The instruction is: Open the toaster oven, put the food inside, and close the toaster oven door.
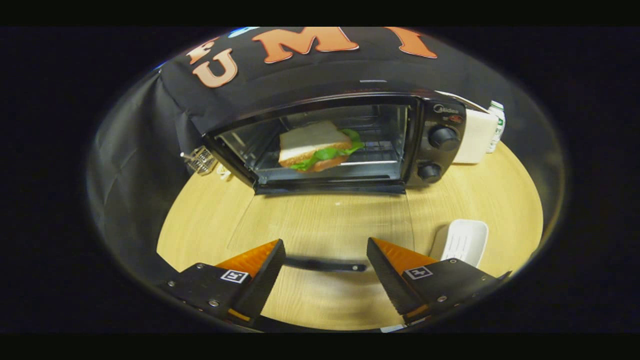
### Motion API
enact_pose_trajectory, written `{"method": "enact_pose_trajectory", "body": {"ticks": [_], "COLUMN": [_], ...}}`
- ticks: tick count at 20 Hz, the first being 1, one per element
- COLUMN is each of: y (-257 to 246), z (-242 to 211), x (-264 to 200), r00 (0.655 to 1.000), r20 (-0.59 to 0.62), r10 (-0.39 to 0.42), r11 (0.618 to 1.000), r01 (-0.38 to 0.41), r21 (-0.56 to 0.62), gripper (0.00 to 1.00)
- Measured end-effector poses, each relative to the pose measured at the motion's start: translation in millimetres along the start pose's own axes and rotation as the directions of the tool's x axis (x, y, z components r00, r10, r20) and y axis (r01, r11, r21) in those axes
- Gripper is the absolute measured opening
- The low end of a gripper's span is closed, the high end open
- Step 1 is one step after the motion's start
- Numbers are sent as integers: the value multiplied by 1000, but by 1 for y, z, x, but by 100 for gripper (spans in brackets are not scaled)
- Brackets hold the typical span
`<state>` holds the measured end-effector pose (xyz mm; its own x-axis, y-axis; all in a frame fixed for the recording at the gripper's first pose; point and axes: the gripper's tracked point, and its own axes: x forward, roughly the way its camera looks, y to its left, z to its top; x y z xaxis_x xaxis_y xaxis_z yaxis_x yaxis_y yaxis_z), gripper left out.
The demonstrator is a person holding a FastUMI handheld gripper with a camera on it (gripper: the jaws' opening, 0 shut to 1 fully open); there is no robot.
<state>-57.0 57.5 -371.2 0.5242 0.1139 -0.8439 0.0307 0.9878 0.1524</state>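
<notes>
One toaster oven [330, 142] is seen on the wooden counter [320, 220], its glass door [320, 225] folded down flat toward the gripper [326, 267]. One sandwich [317, 146], with lettuce showing at its edges, is seen on the rack inside. Two knobs [442, 138] are counted on the oven's right panel. The gripper's fingers are spread wide, nothing held, with the door's one handle [325, 265] lying between them. One white tray [465, 241] is placed just beyond the right finger.
</notes>
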Motion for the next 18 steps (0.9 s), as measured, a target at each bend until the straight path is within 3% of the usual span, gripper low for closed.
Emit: {"method": "enact_pose_trajectory", "body": {"ticks": [10, 18], "y": [4, 11], "z": [-71, -72], "x": [-8, 26], "r00": [984, 977], "r20": [-175, -212], "r10": [-21, -17], "r11": [1000, 1000], "r01": [17, 14], "r21": [-25, -12], "gripper": [96, 96]}}
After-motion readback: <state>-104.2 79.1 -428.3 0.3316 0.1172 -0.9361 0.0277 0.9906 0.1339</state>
